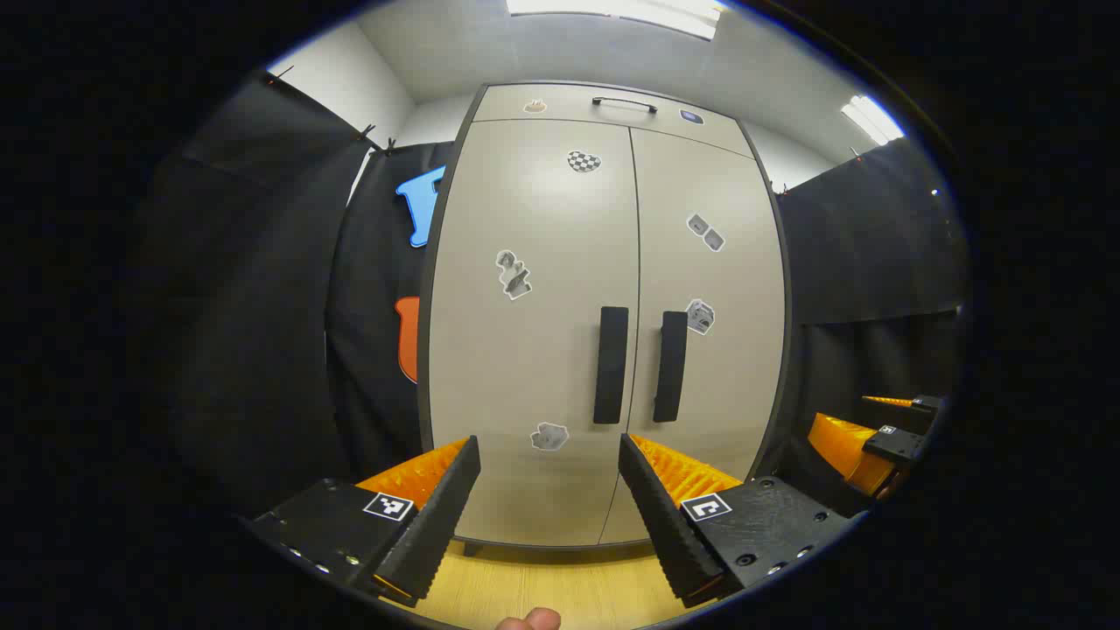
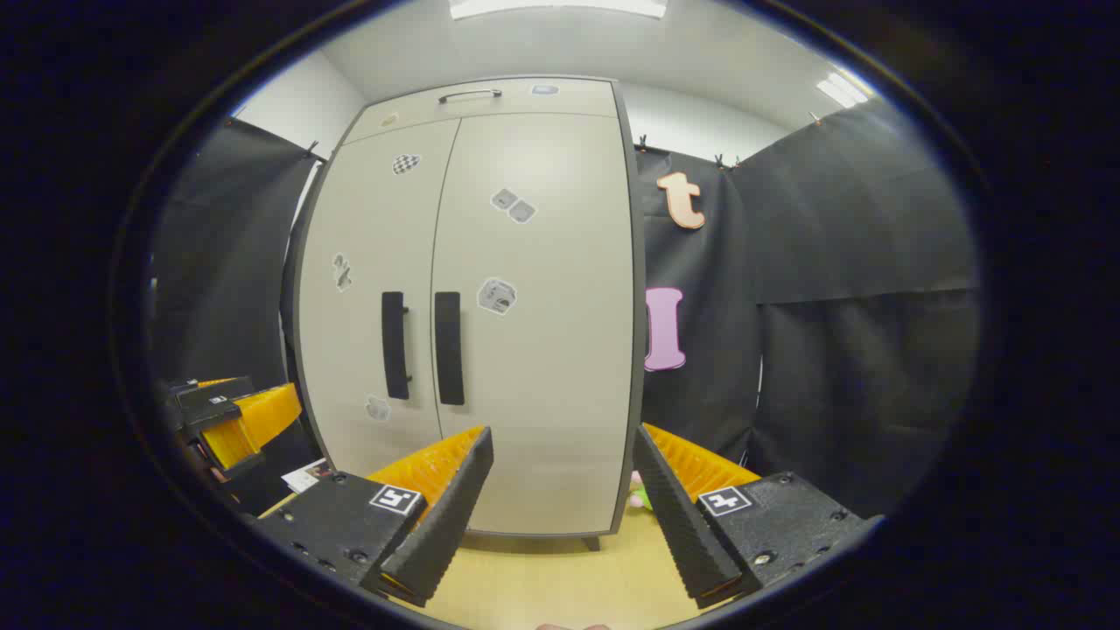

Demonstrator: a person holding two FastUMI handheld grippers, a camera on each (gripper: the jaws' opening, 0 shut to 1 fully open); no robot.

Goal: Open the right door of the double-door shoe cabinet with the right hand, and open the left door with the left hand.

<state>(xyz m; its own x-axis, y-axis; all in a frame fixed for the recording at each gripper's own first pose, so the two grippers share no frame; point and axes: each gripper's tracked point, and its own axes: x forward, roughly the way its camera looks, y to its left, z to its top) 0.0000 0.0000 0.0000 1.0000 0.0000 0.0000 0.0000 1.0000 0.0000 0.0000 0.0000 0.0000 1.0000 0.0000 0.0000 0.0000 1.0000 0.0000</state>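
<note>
- The left gripper (image 1: 549,459) hangs with its jaws spread wide and nothing between them, short of the shoe cabinet (image 1: 604,324) and touching none of it; in the right gripper view it appears again at the far left (image 2: 229,418), partly cut off by the edge.
- The right gripper (image 2: 562,451) is likewise wide apart and empty, well clear of the cabinet; the left gripper view catches it at the far right (image 1: 879,437), too clipped there to judge its jaws.
- Each finger mount carries a small black-and-white square marker (image 1: 388,505); the pattern is no readable writing.
- A fingertip (image 1: 529,619) pokes in at the bottom edge, the rest of the hand cut off.
- Both doors are closed: the left door (image 1: 534,350) and right door (image 1: 709,367) meet at a thin centre seam.
- The left handle (image 1: 611,364) and right handle (image 1: 670,366) stand upright, just beside the seam on either side.
- Several small stickers (image 1: 514,274) dot the doors; their pictures are too small to make out, and no text can be read.
- A top drawer with a slim bar handle (image 1: 624,104) sits above the doors.
- In the right gripper view, something small and pale (image 2: 306,475) lies on the wooden floor (image 2: 560,577) left of the cabinet, and a greenish-pink bit (image 2: 637,496) peeks out at its right foot; neither can be identified.
</note>
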